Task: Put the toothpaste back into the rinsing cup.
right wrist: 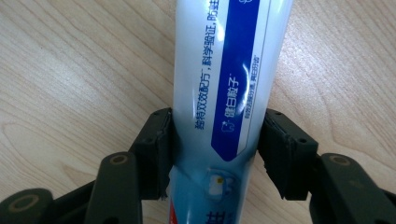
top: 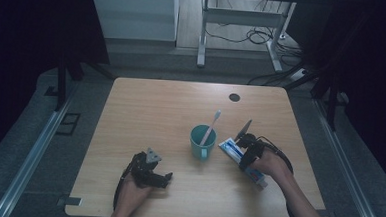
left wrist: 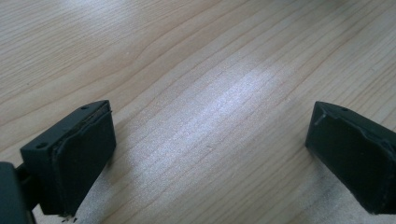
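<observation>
the right gripper [right wrist: 215,154] has its jaws pinching the toothpaste tube [right wrist: 224,70] on the bench [top: 145,116], left gripper [left wrist: 210,158] jaws spread and empty; next likely calls for lifting it toward the cup [top: 201,143].

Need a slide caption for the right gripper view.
Right claw closed around a white-and-blue toothpaste tube lying on the wooden table.

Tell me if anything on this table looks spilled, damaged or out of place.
Nothing stands out. The toothbrush stands leaning in the teal mug, and no spill shows on the table. The toothpaste tube lies flat and looks intact, with the right gripper closed on its sides. The left gripper is open over bare wood.
</observation>
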